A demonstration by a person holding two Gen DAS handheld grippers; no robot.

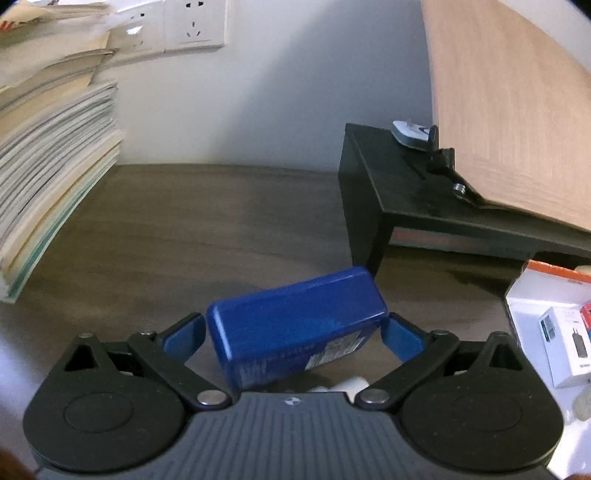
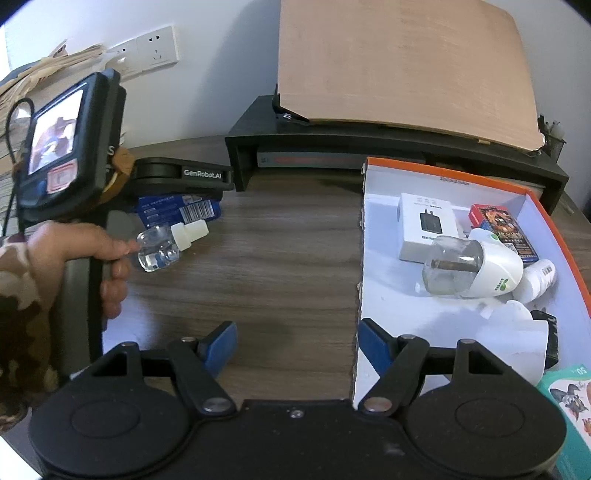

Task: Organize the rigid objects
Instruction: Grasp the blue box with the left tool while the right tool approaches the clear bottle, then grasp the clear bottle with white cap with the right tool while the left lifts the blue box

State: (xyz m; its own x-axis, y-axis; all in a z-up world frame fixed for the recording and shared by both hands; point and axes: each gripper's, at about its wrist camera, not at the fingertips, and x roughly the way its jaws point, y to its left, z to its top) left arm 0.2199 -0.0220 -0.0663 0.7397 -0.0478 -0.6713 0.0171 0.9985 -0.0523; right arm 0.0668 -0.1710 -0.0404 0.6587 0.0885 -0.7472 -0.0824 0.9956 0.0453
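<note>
My left gripper [image 1: 293,332] is shut on a blue rectangular box [image 1: 295,325], held tilted just above the brown table [image 1: 221,229]; the box also shows in the right wrist view [image 2: 177,208] under the left gripper body. A small clear bottle with a white cap [image 2: 168,242] lies on the table beneath it. My right gripper [image 2: 295,347] is open and empty, low over the table at the left edge of the white, orange-rimmed box lid [image 2: 369,221]. The lid holds a white charger box [image 2: 424,225], a card pack [image 2: 506,232], a glass-bulb device [image 2: 469,266] and a white bottle [image 2: 539,277].
A black monitor stand [image 2: 369,144] with a leaning wooden board [image 2: 406,62] runs along the back wall. A stack of papers [image 1: 48,166] stands at the left. Wall sockets [image 1: 192,26] are behind. A teal cartoon box [image 2: 570,410] sits at the lower right.
</note>
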